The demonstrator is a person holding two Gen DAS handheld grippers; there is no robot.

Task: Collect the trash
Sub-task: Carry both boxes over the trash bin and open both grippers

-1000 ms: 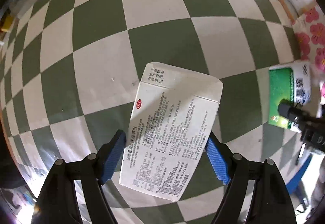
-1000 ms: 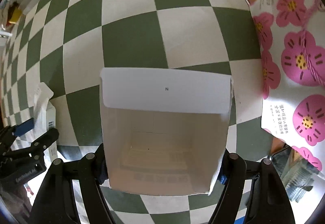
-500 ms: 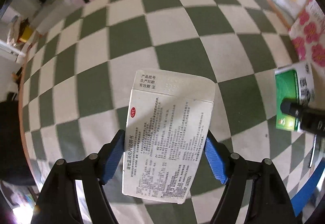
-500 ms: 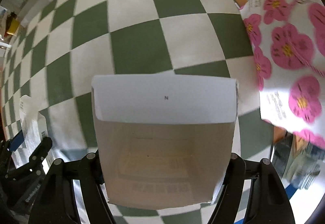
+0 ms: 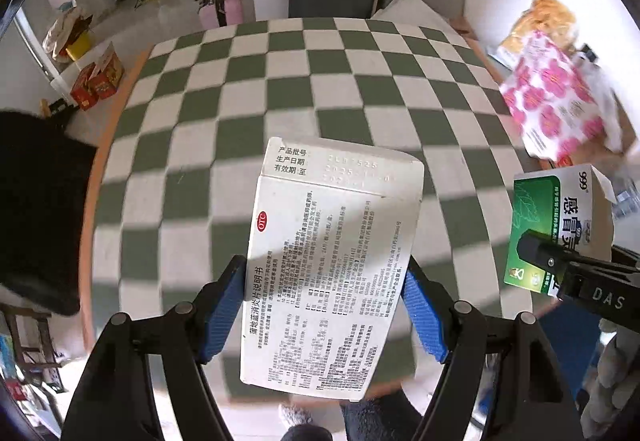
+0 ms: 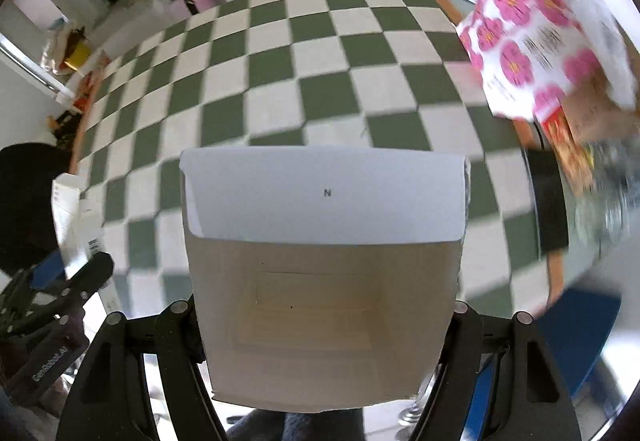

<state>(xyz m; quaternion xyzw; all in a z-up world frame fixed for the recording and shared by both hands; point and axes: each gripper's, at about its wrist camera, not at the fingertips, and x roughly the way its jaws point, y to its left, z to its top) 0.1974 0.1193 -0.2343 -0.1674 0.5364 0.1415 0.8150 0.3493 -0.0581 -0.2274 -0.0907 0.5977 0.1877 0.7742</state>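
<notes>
Both grippers raised well above checkered table (image 5: 280, 89); whole tabletop and room beyond now visible. Left gripper (image 5: 324, 305) jaws closed slightly on white box (image 5: 332, 265); right gripper (image 6: 324, 325) likewise on open carton (image 6: 324, 281).

My left gripper (image 5: 324, 305) is clamped across a white medicine box (image 5: 332, 265), its blue pads (image 5: 224, 305) pressing both long sides, jaws having closed a little. My right gripper (image 6: 324, 325) pinches the open green carton (image 6: 320, 281) by its side walls, mouth facing me, jaws likewise narrowed. Both grippers tilt downward, side by side.
</notes>
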